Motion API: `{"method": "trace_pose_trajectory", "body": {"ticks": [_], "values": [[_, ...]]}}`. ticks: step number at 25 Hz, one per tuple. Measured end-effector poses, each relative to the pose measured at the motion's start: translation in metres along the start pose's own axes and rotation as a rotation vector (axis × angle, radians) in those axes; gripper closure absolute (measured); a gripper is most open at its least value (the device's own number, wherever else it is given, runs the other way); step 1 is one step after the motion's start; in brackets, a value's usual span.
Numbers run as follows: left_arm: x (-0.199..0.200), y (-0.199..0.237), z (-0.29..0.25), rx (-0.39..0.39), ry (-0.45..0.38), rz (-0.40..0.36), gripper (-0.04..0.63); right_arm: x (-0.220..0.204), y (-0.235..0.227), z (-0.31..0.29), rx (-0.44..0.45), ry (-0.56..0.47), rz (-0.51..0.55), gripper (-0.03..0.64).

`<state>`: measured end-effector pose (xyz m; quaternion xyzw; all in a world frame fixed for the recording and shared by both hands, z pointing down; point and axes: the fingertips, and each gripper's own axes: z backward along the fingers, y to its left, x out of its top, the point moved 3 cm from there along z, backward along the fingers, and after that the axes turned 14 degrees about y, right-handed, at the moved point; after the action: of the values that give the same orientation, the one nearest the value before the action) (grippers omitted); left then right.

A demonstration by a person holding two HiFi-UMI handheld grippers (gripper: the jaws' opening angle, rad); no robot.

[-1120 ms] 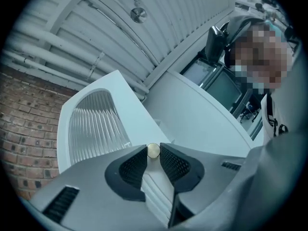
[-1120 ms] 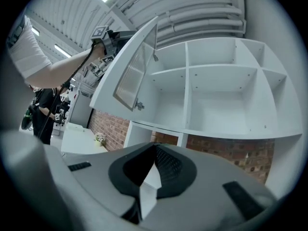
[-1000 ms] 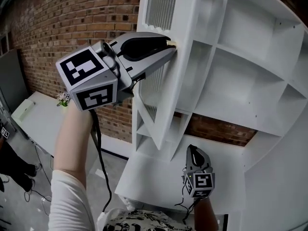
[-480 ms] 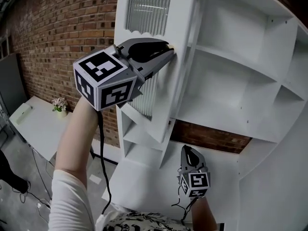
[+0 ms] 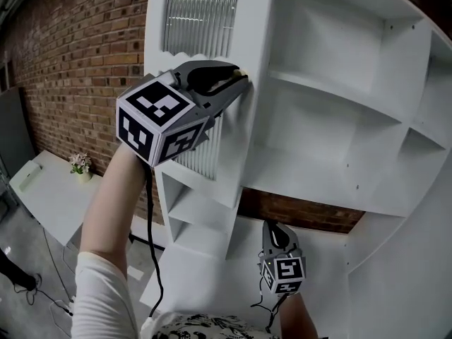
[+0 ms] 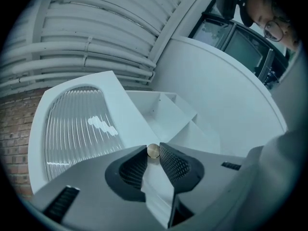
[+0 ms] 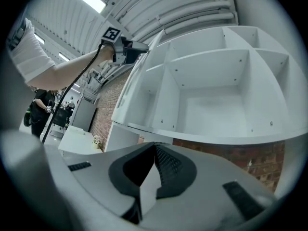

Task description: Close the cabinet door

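White-painted and fitted with a ribbed glass panel [image 5: 200,16], the cabinet door [image 5: 253,119] is seen standing open, swung out from the left side of the cabinet [image 5: 339,97] so that its glazed face is turned toward the brick wall [image 5: 78,55]. It is found in the upper middle of the head view, with its free edge toward the open shelves. A small round brass-coloured knob [image 6: 153,150] is set on the door's frame just beside the glass.

The knob is clamped by the left gripper [image 5: 236,76]: its two ribbed pads are pressed against the knob from either side, the jaws being kept only a little apart by it. The gripper is held high, pointed slightly upward at the door, with its marker cube [image 5: 159,126] turned toward the camera. It is carried by a raised bare forearm [image 5: 109,210] ending in a white sleeve [image 5: 99,295], and a black cable [image 5: 150,224] is seen hanging down from it.

The right gripper [image 5: 277,233] is held low, well apart from the door, below the cabinet's bottom shelf. Its jaws are brought together at the tips and nothing is held between them.

The cabinet's compartments are shown bare and white. Against the brick wall at the far left, a white table [image 5: 49,196] is seen with a small flower pot [image 5: 80,165] on it.
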<state>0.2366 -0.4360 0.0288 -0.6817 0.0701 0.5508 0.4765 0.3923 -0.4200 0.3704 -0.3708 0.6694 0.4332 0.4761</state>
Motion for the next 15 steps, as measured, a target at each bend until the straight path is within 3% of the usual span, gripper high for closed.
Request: {"method": "trace_pose_trajectory", "body": {"ticks": [5,9,15], "values": [[-0.002,0.003,-0.021,0.042,0.037,-0.034,0.502,0.004,-0.006,-0.007,0.033,-0.017,-0.012,0.609],[-0.004,0.007,-0.033,0.026,0.046,-0.005,0.497,0.002,-0.010,-0.015,0.051,-0.020,-0.016,0.609],[-0.009,0.011,-0.052,0.068,0.063,-0.008,0.497,-0.003,-0.012,-0.022,0.072,-0.022,-0.025,0.609]]}}
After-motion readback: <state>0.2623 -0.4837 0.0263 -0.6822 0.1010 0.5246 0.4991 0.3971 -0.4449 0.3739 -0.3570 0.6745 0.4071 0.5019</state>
